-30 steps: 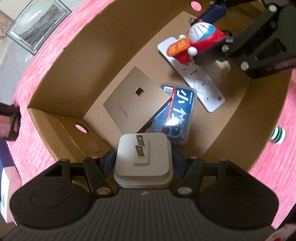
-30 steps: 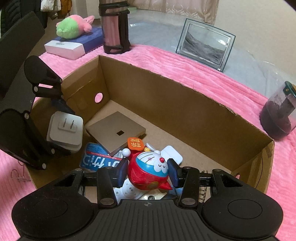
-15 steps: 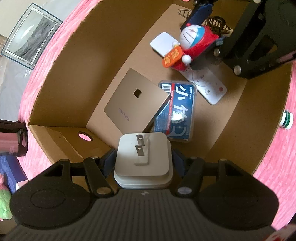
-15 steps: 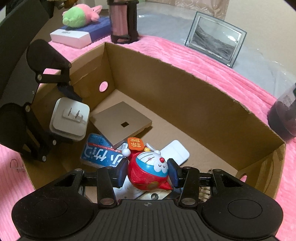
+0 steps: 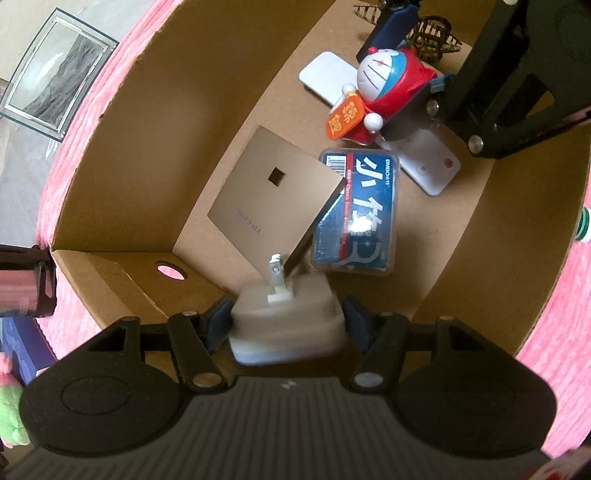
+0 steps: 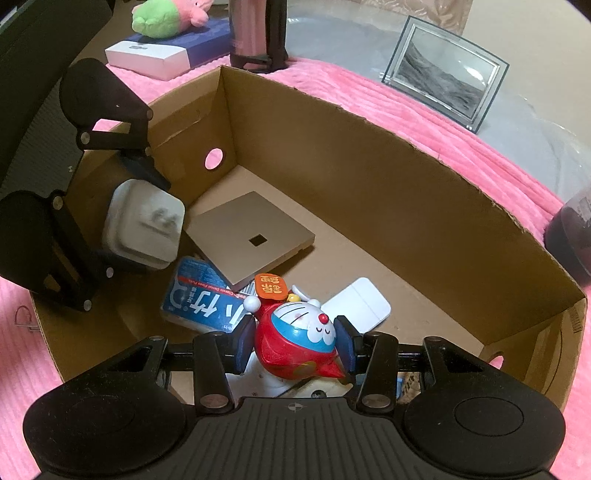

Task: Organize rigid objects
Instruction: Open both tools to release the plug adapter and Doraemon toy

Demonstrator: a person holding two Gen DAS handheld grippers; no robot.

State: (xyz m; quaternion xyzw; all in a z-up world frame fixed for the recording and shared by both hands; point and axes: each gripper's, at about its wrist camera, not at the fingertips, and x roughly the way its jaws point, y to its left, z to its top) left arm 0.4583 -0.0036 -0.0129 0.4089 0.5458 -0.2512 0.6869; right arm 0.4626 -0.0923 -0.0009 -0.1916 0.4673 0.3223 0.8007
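White charger prongs forward, cat toy lying sideways

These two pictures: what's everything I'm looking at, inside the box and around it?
Cardboard box: one, brown, on pink blanket.
Flat square device: one, beige, box floor, edge over blue case.
Blue case: one, box floor.
Remote: one, white, box floor.
Picture frame: one, clear, behind the box.
Plush toy: one, green-pink, far left.
Power adapter: one, white, in left gripper.
Cat figure: one, red-blue, in right gripper.
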